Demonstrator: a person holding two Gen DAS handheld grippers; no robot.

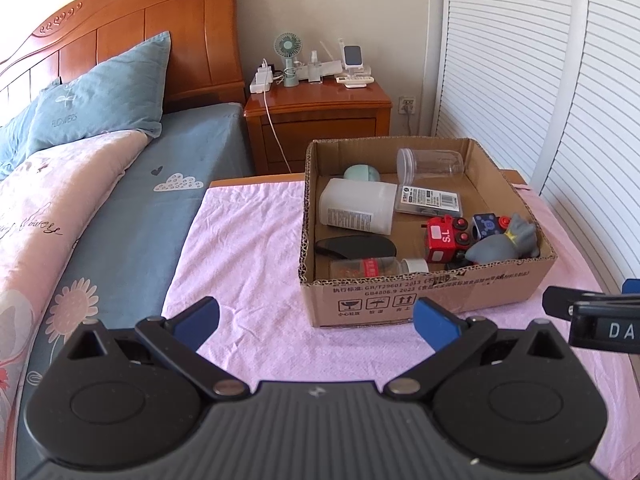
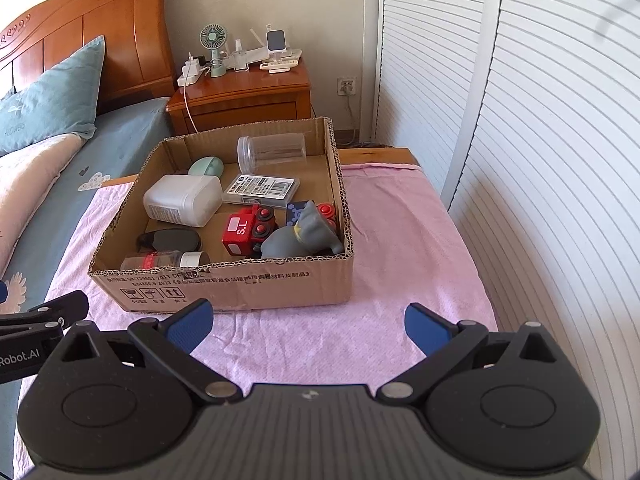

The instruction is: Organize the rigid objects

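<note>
The cardboard box (image 1: 424, 296) sat on the pink cloth (image 1: 248, 264), and its near wall cut off the lower part of what lay against it: a small spice bottle (image 1: 372, 267) with a white cap, and the gray toy figure (image 1: 504, 242) at the near right corner. That figure also hid much of the blue block (image 1: 486, 225) behind it. The print on the flat clear case (image 1: 430, 199) was too small to read. A white jar (image 1: 358, 206) lay on its side left of the case, a clear jar (image 1: 432, 162) on its side at the far wall, a mint-green object (image 1: 360, 172) half behind the white jar, a black oval case (image 1: 356, 247) near the left wall, and a red toy truck (image 1: 444, 238) toward the middle.

The left gripper (image 1: 316, 320) was spread wide with nothing between its blue pads, and the right gripper (image 2: 308, 320) likewise. Both hung over bare cloth near the box. Open cloth lay left and right of the box; louvered doors (image 2: 520, 140) closed the right side.
</note>
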